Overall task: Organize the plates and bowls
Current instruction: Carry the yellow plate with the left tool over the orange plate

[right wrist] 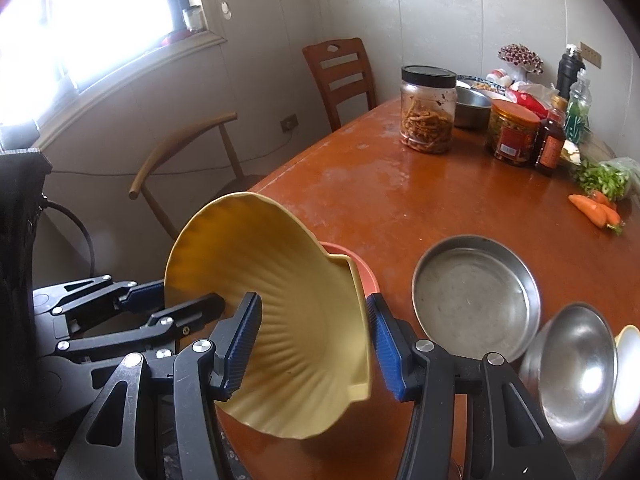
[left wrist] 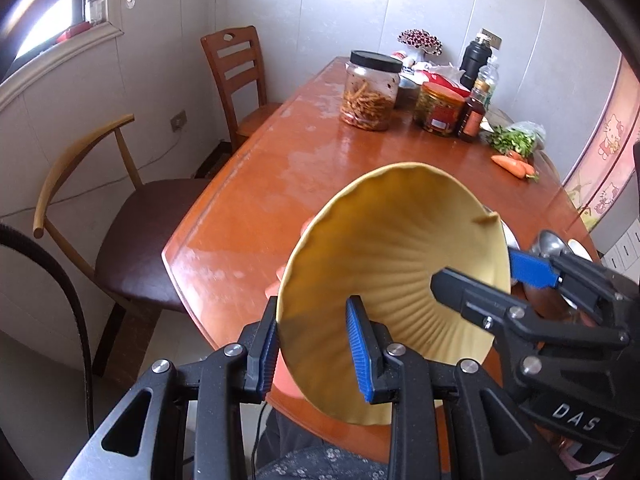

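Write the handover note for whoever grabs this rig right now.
Left gripper: fingers straddle the near rim of the yellow bowl; I cannot tell whether it is clamped.
Right gripper: open, one finger inside the bowl's right wall, one outside.
The yellow bowl is tilted over the pink bowl at the table edge, not yet nested.
To its right: flat steel pan, tipped steel bowl, pale bowl, all loose.
Left to do: probably seat the yellow bowl, then stack the rest.
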